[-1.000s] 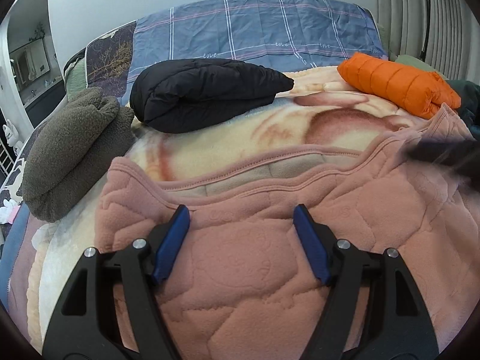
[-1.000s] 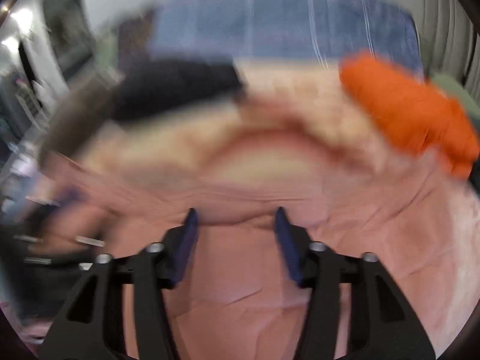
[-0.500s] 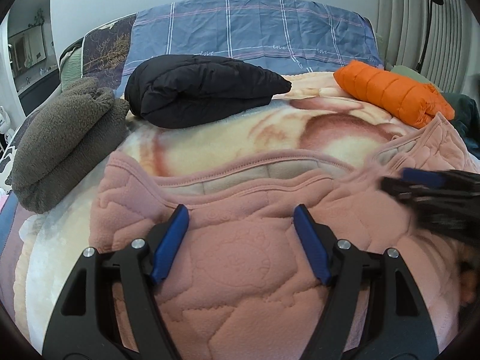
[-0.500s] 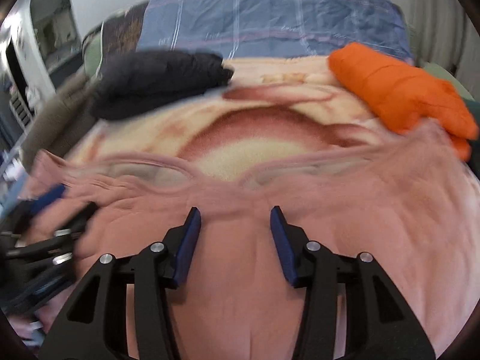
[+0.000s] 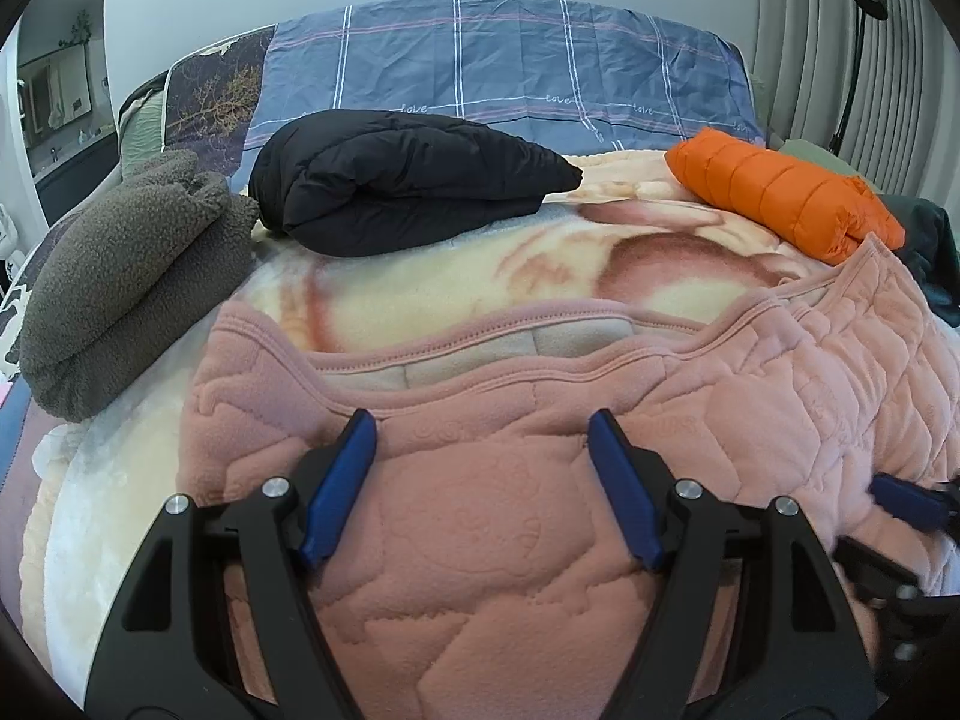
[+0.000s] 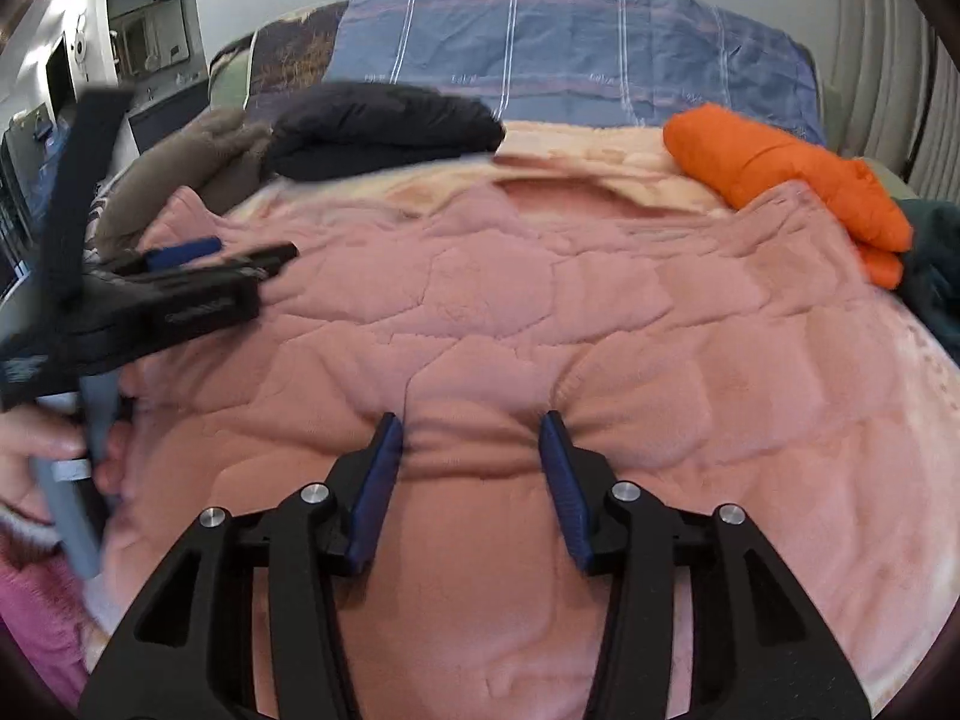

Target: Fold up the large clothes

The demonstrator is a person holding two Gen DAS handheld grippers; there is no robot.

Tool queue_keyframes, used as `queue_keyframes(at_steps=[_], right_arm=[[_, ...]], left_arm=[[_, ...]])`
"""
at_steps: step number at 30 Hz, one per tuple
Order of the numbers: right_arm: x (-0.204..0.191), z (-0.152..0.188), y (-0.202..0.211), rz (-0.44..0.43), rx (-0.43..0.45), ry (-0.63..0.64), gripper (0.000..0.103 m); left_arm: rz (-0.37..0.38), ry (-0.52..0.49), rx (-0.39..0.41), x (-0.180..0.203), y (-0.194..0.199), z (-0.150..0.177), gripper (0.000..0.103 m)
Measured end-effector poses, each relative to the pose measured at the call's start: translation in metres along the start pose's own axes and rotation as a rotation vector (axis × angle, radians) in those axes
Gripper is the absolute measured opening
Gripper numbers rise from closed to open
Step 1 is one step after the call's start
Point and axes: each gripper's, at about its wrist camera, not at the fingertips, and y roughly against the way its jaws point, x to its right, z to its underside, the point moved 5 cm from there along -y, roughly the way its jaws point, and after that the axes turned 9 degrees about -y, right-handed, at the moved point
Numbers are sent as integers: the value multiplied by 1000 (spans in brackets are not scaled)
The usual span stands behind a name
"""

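Left tool (image 5: 480,438): jaws spread wide over the pink quilted fleece garment (image 5: 540,540); blue pads sit on the pile just short of the neckline, nothing pinched between them.
Right tool (image 6: 468,444): jaws about half apart, tips pressed into the fleece with a ridge of cloth bunched between them; the pads do not look clamped on it.
Left hand (image 6: 36,450): seen from the right wrist view, gripping its handle at the garment's left side.
Garment, place: spread flat on the patterned blanket (image 5: 450,294) of the bed, nearest the person.
Garment, handling: soft, thick and limp, probably light for its bulk; it should drape and wrinkle rather than hold a crease, and the pile looks grippy.
Hold points: stitched neckline band (image 5: 480,354) or the shoulder corners, judged firmest.
Garment, axis: neckline faces the headboard end; width runs left to right, body towards the person.
Beyond: folded black puffer jacket (image 5: 396,192), orange puffer jacket (image 5: 780,198), grey-brown fleece (image 5: 126,288), blue checked pillow (image 5: 510,66).
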Motion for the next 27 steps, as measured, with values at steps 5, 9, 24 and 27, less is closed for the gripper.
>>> queue_keyframes(at_steps=[5, 9, 24, 27], right_arm=[[-2, 29, 34, -36, -15, 17, 47], [-3, 51, 11, 13, 7, 97, 52], [-3, 49, 20, 19, -2, 41, 55], [0, 51, 21, 10, -9, 30, 56]], left_arm=[[8, 10, 5, -1, 1, 0, 74], [10, 7, 9, 0, 1, 0, 75], [34, 19, 6, -2, 2, 1, 75], [41, 25, 10, -2, 2, 2, 75]])
